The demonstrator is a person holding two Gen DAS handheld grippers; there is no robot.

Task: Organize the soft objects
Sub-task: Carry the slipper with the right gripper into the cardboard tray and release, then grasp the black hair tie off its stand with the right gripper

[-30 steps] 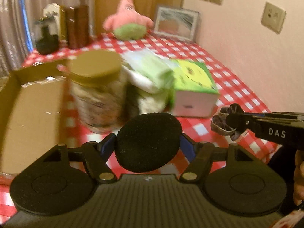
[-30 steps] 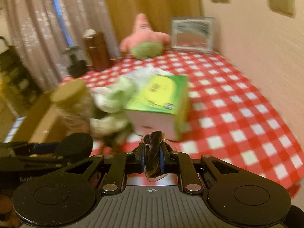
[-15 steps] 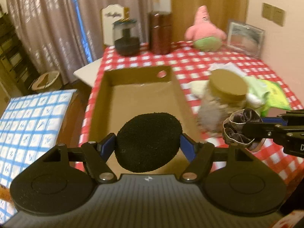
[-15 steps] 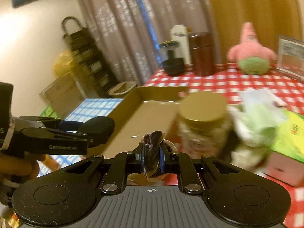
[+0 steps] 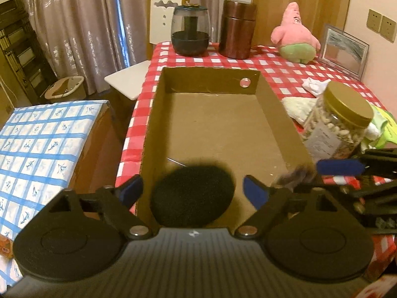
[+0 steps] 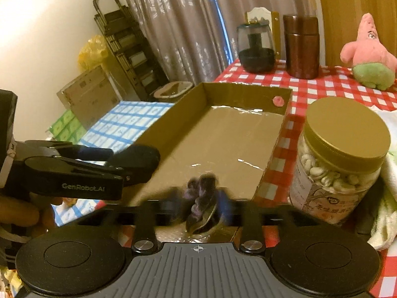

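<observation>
An open cardboard box [image 5: 211,124] lies on the red checked table; it also shows in the right wrist view [image 6: 215,136]. My left gripper [image 5: 192,191] is open over the box's near end, and the round black sponge [image 5: 192,196] sits loose between its spread fingers. My right gripper [image 6: 198,206] is blurred and spread open, with a dark crumpled scrunchie [image 6: 201,198] loose between its fingers at the box's near right corner. In the left wrist view the scrunchie [image 5: 292,176] is a blur at the box wall.
A gold-lidded jar [image 5: 337,121] stands right of the box, with white and green cloths [image 5: 297,106] behind it. A pink star plush [image 5: 295,37], a brown canister [image 5: 237,28], a dark glass jar [image 5: 190,32] and a picture frame [image 5: 343,49] stand at the back.
Both grippers swung left from the jar to over the box. Both sets of fingers have opened, letting go of the sponge and the scrunchie.
</observation>
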